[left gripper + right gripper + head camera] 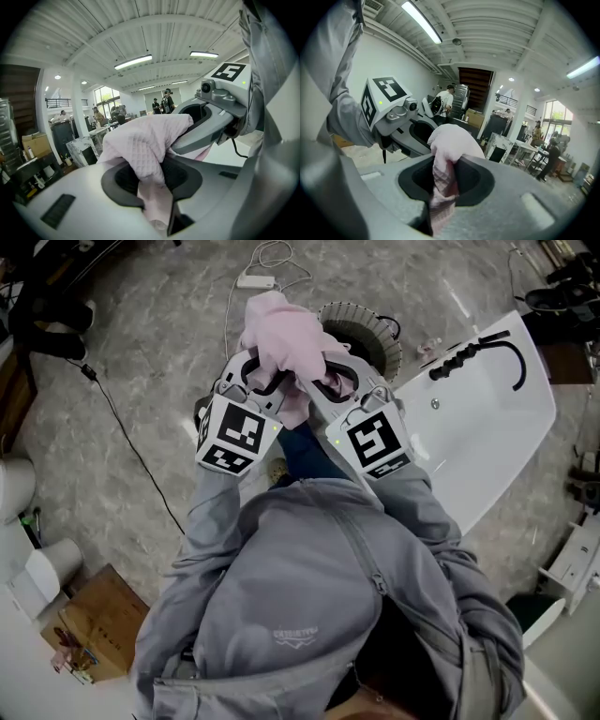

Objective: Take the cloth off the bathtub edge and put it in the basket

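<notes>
Grey marbled stone floor [141,352] lies under the left tongs [265,381], with a white power strip [256,281] on it just beyond them. Ribbed white ceiling [140,28] overhead carries lit fluorescent strip lights [133,61]. Tall bright window [105,99] stands far ahead of them.

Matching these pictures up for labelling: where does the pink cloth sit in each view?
Head view: pink cloth top centre, above both marker cubes.
Left gripper view: centre, clamped in the left gripper.
Right gripper view: lower centre, clamped in the right gripper.
Shared landmark: the person's grey jacket.
</notes>
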